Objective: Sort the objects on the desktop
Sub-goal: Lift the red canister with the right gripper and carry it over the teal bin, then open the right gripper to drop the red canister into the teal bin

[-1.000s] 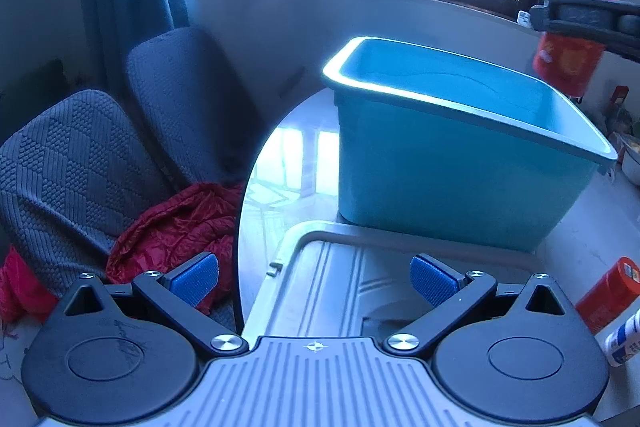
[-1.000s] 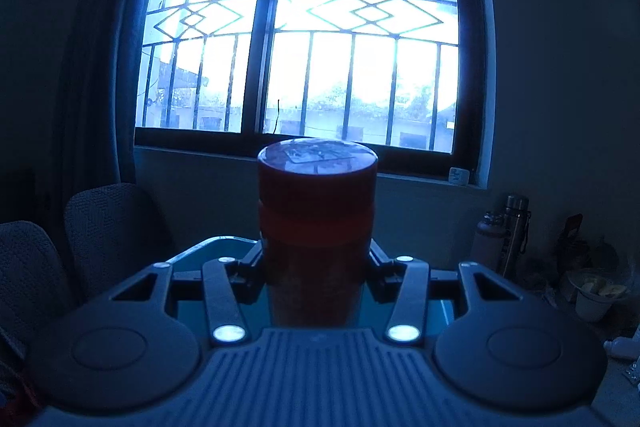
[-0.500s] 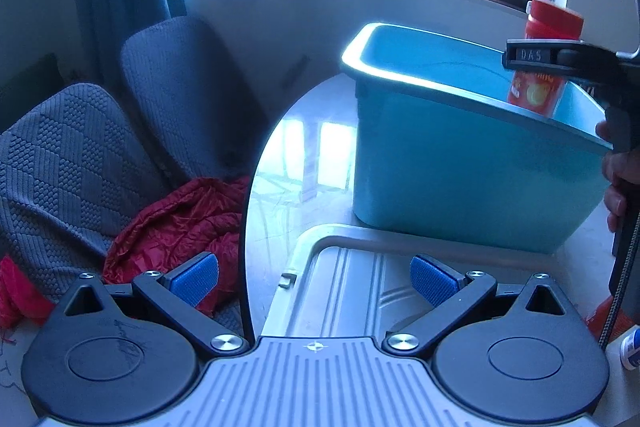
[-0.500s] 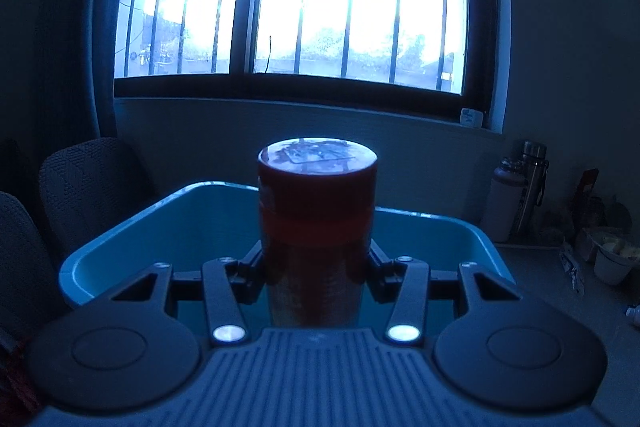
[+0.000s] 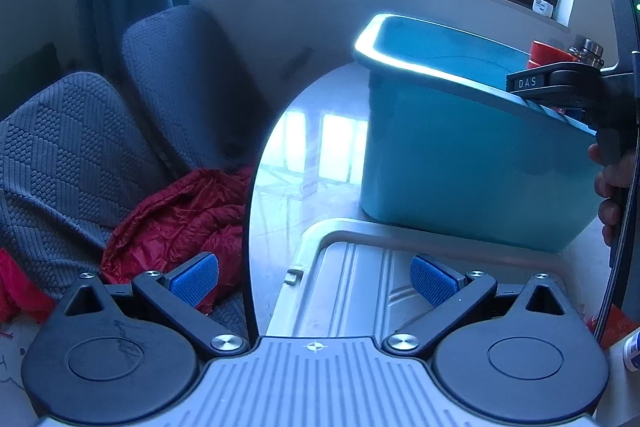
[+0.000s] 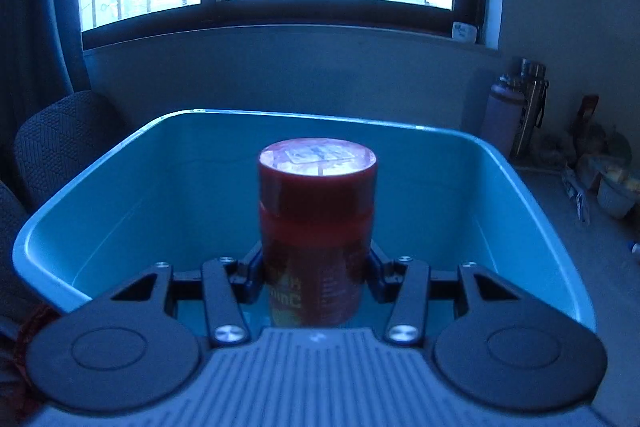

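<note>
Right tongs (image 6: 316, 275) clamp a red can (image 6: 316, 227) by its lower body, upright, inside the rim of the bin (image 6: 120, 163); whether the can's base touches the bin floor cannot be told. Left tongs (image 5: 316, 277) stand wide open, empty, over a grey tray (image 5: 360, 291) just in front of the bin, on the tabletop (image 5: 312, 147).

Step in hand, judged: lower the can into the bin. To do it well: keep the can vertical; go down until the base seats; only then part the jaws; lift straight up, clear of the near wall.

Versus 1.0 s ago: the can has come from above the bin to within its walls; the right view now looks down into the bin; left tongs keep the same opening.
</note>
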The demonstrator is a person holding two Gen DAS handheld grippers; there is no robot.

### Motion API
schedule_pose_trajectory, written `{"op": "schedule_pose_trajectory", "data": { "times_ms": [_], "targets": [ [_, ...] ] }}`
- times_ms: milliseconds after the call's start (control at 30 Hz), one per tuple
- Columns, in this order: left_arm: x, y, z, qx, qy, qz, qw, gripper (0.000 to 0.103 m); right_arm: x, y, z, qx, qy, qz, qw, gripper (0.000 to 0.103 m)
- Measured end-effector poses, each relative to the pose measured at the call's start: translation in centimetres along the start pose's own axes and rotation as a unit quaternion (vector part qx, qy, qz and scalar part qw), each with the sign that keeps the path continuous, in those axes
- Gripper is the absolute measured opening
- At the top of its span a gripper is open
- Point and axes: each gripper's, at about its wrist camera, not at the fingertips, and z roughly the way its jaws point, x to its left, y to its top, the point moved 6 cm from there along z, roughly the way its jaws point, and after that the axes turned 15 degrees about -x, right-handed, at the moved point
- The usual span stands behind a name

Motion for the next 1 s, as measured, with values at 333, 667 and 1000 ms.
{"op": "schedule_pose_trajectory", "data": {
  "times_ms": [333, 667, 1000],
  "targets": [
    [0.61, 0.00, 0.18, -0.001, 0.004, -0.006, 1.0000, 0.103, -0.06, -0.17, 0.43, 0.012, -0.001, 0.025, 1.000, 0.050],
    [0.42, -0.10, 0.41, 0.001, 0.004, -0.003, 1.0000, 0.103, 0.08, -0.18, 0.53, 0.011, 0.000, 0.013, 1.000, 0.053],
    [0.06, -0.05, 0.13, -0.001, 0.004, -0.004, 1.0000, 0.103, -0.39, -0.13, -0.22, 0.002, 0.003, 0.018, 1.000, 0.070]
  ]
}}
